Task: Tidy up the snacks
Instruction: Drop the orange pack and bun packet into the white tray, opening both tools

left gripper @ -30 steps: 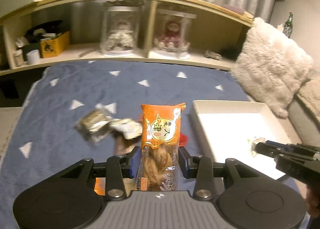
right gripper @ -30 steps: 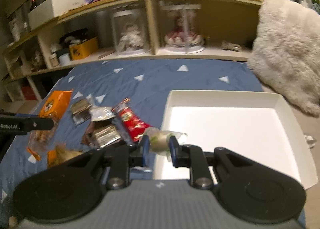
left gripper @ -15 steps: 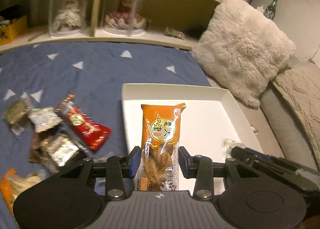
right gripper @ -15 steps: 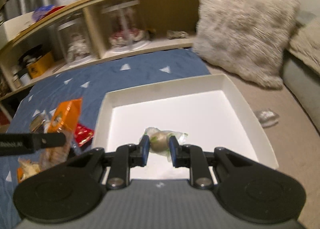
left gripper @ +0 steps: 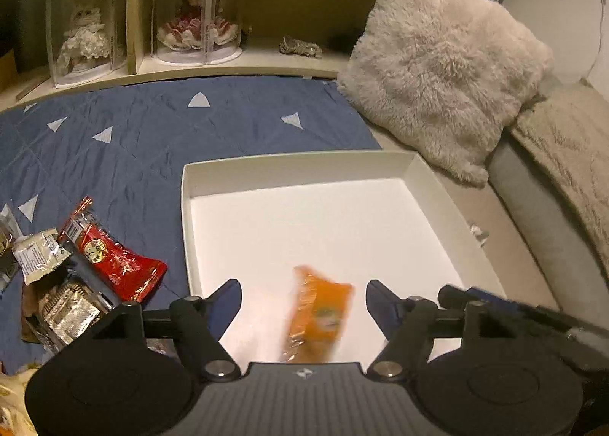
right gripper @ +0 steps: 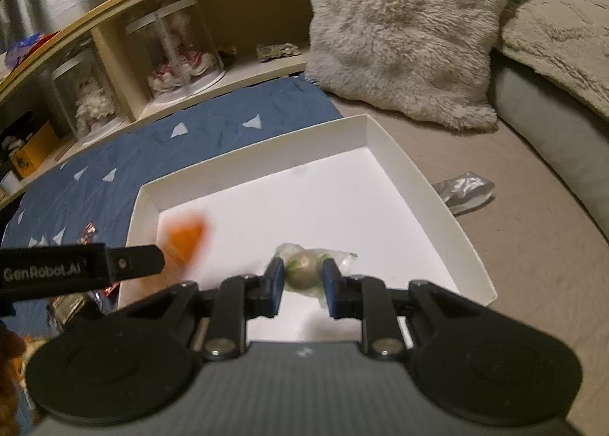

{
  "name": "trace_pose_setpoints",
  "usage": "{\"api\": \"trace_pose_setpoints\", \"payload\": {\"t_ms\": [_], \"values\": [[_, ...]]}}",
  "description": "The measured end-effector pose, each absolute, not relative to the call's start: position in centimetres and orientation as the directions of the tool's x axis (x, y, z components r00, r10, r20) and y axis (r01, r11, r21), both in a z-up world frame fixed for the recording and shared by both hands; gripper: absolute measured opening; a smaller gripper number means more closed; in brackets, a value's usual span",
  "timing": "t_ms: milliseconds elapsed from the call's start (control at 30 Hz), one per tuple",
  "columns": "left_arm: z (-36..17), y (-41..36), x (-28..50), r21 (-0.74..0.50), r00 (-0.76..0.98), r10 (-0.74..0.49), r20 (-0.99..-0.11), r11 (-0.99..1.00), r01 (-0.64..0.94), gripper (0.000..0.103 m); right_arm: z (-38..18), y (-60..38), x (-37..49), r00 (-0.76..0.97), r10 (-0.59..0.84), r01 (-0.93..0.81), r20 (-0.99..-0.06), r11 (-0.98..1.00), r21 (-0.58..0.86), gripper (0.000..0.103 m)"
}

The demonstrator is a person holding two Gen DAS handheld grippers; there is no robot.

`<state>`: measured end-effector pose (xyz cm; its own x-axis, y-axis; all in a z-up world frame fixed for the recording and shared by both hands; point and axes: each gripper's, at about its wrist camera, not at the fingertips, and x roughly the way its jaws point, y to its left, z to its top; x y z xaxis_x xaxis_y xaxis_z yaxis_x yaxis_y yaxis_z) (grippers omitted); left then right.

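Note:
My left gripper (left gripper: pixel 303 303) is open over the near part of the white tray (left gripper: pixel 297 169). The orange snack packet (left gripper: pixel 319 316) is blurred between its jaws, loose and falling into the tray; it also shows in the right wrist view (right gripper: pixel 185 238). My right gripper (right gripper: pixel 302 276) is shut on a small round snack in a clear wrapper (right gripper: pixel 302 268), held just above the tray floor (right gripper: pixel 365 139). The left gripper's finger (right gripper: pixel 80 268) crosses the left of the right wrist view.
A red packet (left gripper: pixel 110 257), a white packet (left gripper: pixel 36 255) and a silver one (left gripper: pixel 70 306) lie on the blue blanket (left gripper: pixel 152 124) left of the tray. A fluffy pillow (left gripper: pixel 437 67) lies behind the tray. A silver wrapper (right gripper: pixel 464 188) lies right of it.
My left gripper has opened and let go of the orange packet, which is dropping into the tray. My right gripper has moved further over the tray, still holding the round snack.

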<state>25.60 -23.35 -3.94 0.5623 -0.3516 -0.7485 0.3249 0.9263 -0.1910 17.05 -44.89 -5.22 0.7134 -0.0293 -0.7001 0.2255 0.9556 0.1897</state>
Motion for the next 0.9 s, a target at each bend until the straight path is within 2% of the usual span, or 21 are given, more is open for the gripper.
{"api": "trace_pose_setpoints", "payload": {"t_ms": [267,500,667,733,900], "values": [[-4.7,-22.2,25.5,-0.165,0.532,-0.325,-0.781,0.931,0.326,0.079,-5.3,-44.6,17.3,0.689,-0.039,0.233,-0.724,0.958,0.169,0.060],[-4.7,-21.2,24.9,-0.153,0.521,-0.312,-0.794,0.933,0.326,0.084,-5.4,-43.9,16.9,0.643,-0.058,0.229,-0.764,0.966,0.120,0.068],[-4.8,-20.5,24.2,-0.144,0.514,-0.306,-0.801,0.933,0.330,0.087,-5.2,-43.2,16.2,0.635,-0.064,0.221,-0.770,0.970,0.102,0.078],[-4.8,-20.0,23.8,-0.147,0.514,-0.306,-0.801,0.934,0.327,0.091,-5.2,-42.8,15.8,0.637,-0.072,0.215,-0.768,0.973,0.087,0.082],[-4.9,-19.1,23.0,-0.142,0.515,-0.299,-0.804,0.936,0.323,0.099,-5.0,-41.8,15.2,0.634,-0.083,0.204,-0.769,0.977,0.062,0.085]]}}
